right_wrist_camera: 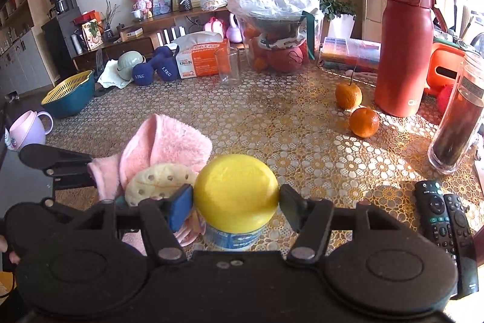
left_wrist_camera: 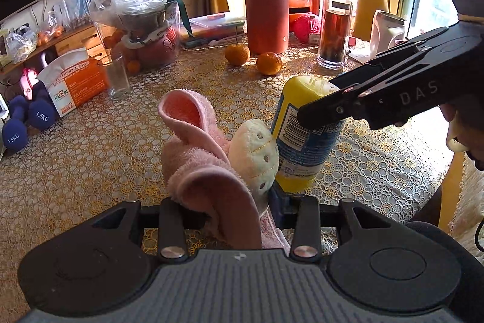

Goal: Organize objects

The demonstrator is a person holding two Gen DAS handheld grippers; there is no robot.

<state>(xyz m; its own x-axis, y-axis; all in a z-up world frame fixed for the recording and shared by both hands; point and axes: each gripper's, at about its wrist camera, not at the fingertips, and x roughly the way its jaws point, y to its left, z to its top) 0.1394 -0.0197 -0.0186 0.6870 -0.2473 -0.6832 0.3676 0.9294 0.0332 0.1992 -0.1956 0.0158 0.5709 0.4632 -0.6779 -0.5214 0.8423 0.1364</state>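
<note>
The right claw (right_wrist_camera: 236, 203) is squeezing the yellow bottle (right_wrist_camera: 236, 197) by its yellow end — pads pressing both sides — above the counter (right_wrist_camera: 287, 123). The left claw (left_wrist_camera: 224, 208) is pinching the pink towel (left_wrist_camera: 208, 171), a cream lotus-root plush slice (left_wrist_camera: 254, 159) touching it beside the bottle.

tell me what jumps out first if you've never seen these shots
The yellow-capped bottle, clamped at its cap by the right gripper near the table's front edge. Beside it, the left gripper pinches a pink towel with a cream plush toy. Behind stands a tall red flask.
</note>
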